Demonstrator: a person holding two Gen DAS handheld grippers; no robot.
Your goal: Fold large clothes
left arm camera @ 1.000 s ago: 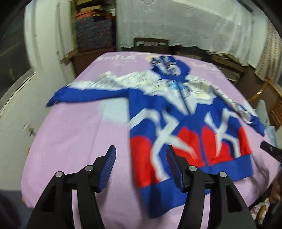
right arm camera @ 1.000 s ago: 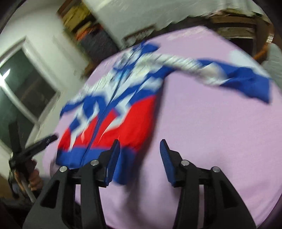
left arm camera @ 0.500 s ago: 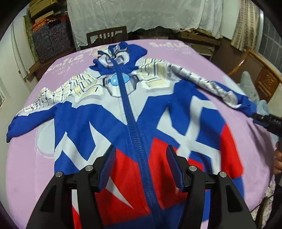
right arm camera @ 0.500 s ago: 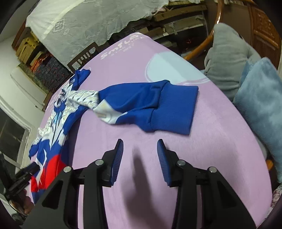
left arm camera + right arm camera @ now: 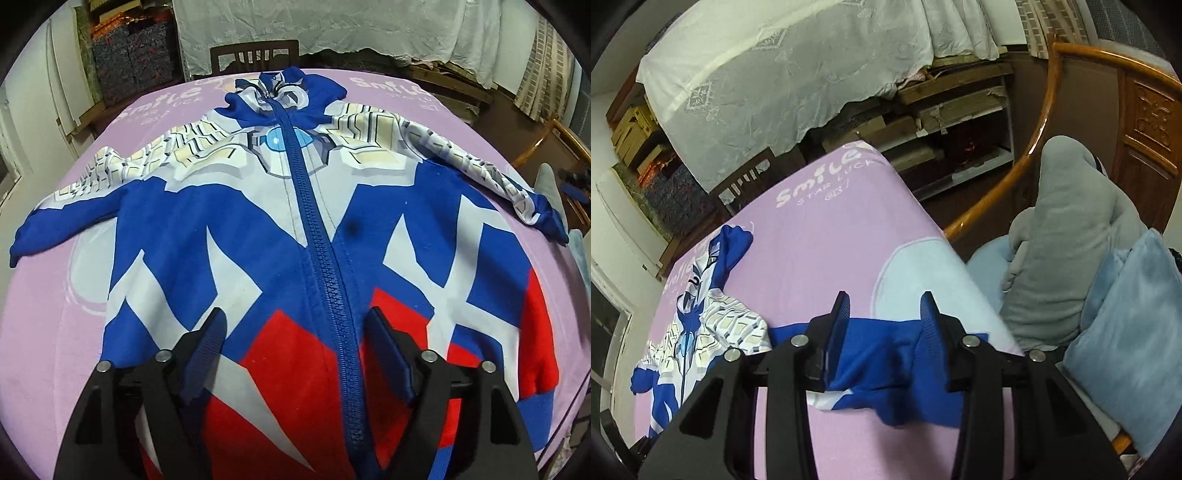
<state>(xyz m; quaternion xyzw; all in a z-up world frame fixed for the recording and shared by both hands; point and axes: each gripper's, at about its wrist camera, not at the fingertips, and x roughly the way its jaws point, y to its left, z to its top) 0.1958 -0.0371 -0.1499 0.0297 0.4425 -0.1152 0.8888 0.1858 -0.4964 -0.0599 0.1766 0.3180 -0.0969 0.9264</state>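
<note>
Since the earlier frames I see both cameras closer in; the sleeve cuff that lay ahead of my right gripper now sits between its fingers.

Left wrist view: the zip-up jacket (image 5: 314, 236) fills the frame, spread flat, front up, on the pink sheet (image 5: 44, 314), hood toward top centre, sleeves out to left and right. My left gripper (image 5: 295, 325) has just been opening; its fingers stand wide apart, straddling the zipper (image 5: 328, 295) at lower centre, clamping nothing.

Right wrist view: my right gripper (image 5: 884, 306) is partly apart at lower centre over the blue cuff (image 5: 879, 354); pads not pressing it. Grey and blue cushions (image 5: 1071, 277) at right.
</note>
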